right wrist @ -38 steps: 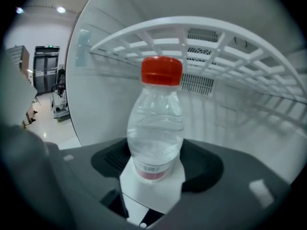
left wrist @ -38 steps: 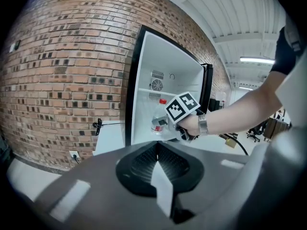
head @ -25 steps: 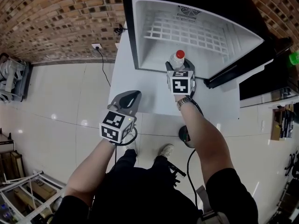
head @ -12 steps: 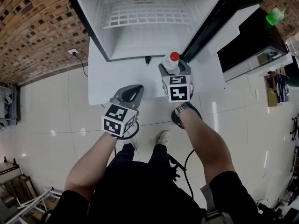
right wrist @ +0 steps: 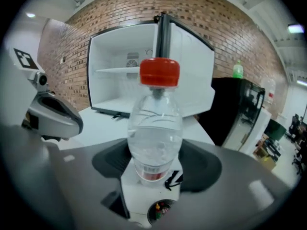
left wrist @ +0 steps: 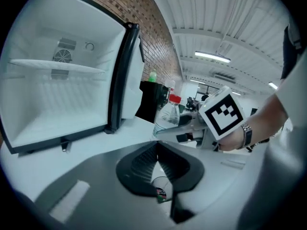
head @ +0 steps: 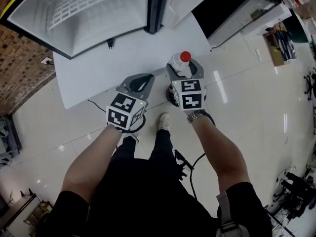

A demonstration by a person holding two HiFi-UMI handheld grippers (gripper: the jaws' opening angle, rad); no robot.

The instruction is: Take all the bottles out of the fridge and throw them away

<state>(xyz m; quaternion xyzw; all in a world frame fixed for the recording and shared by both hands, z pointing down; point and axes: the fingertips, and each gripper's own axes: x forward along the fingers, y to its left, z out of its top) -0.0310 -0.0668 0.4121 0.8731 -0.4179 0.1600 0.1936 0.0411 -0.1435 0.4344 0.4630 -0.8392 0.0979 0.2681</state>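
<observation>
Gripping a clear bottle (head: 179, 63) with a red cap, upright, between the spread jaws of the right gripper (head: 183, 74), outside the open fridge (head: 74, 19) and over the near edge of the white table (head: 108, 63) on which that fridge stands. Holding the left gripper (head: 143, 81) just beside it at the left, jaws closed together on nothing, pointed toward the table.

A clear plastic bottle (right wrist: 154, 128) with a red cap and a red label band near its base stands upright, clamped between the jaws of the right gripper (head: 183, 70). Behind it, on a white table (head: 123, 53), the fridge (head: 74, 14) stands open, showing a white interior and wire shelf.
</observation>
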